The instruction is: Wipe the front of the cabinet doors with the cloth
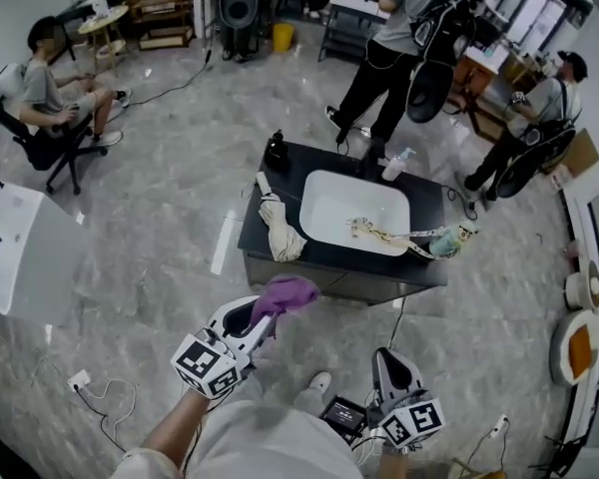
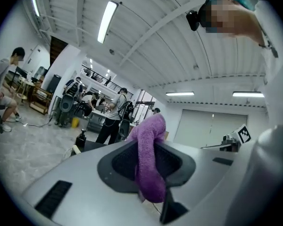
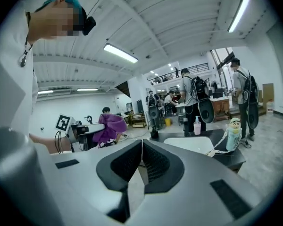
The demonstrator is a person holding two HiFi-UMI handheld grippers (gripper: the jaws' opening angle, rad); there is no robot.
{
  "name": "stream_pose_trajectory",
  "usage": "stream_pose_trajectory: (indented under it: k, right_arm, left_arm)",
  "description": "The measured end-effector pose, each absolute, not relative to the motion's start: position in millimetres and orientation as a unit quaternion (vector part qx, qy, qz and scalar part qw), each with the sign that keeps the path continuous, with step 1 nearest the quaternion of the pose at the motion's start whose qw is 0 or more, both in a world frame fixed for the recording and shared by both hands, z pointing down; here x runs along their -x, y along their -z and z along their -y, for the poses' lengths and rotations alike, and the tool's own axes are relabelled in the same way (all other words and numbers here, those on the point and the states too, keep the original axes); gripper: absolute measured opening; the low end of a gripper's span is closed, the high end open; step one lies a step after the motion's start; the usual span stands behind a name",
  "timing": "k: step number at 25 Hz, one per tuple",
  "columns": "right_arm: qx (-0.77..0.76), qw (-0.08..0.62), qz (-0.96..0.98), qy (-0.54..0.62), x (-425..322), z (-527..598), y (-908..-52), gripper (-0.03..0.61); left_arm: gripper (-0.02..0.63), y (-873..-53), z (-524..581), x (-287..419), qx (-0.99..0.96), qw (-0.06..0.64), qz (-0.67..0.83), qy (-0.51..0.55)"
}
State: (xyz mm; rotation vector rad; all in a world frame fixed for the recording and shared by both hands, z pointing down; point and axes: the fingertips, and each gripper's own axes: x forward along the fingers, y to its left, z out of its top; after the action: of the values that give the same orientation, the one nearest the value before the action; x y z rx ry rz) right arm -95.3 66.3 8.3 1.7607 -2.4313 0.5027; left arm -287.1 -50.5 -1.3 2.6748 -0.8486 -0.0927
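Observation:
A purple cloth (image 1: 285, 294) is pinched in my left gripper (image 1: 263, 319), which is shut on it and held up in front of the cabinet. In the left gripper view the cloth (image 2: 149, 160) hangs between the dark pads and sticks out past them. The black cabinet (image 1: 280, 265) with a white sink (image 1: 319, 213) stands just beyond; its front doors face me, a short way from the cloth. My right gripper (image 1: 387, 365) is lower right, near my body, shut with nothing between its pads (image 3: 140, 163). From the right gripper view I see the cloth (image 3: 109, 127) off to the left.
On the cabinet top lie a folded umbrella (image 1: 278, 226), a black bottle (image 1: 276, 151), a soap dispenser (image 1: 395, 165) and a figure bottle (image 1: 453, 239) with a strap. Cables and a power strip (image 1: 80, 381) lie on the marble floor. People stand behind; one sits at left (image 1: 55, 93).

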Motion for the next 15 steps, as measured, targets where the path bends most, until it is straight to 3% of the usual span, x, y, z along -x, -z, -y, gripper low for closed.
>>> stream_pose_trajectory:
  k: [10,15]
  right_arm:
    - [-0.609,-0.015,0.782,-0.134,146,-83,19,0.026]
    - [-0.569,-0.018,0.818,-0.088,157,-103,45,0.026]
  left_arm:
    - [0.087,68,41,305,-0.959,0.096,0.260,0.053]
    - [0.087,68,-21,318,-0.946,0.116,0.296,0.066]
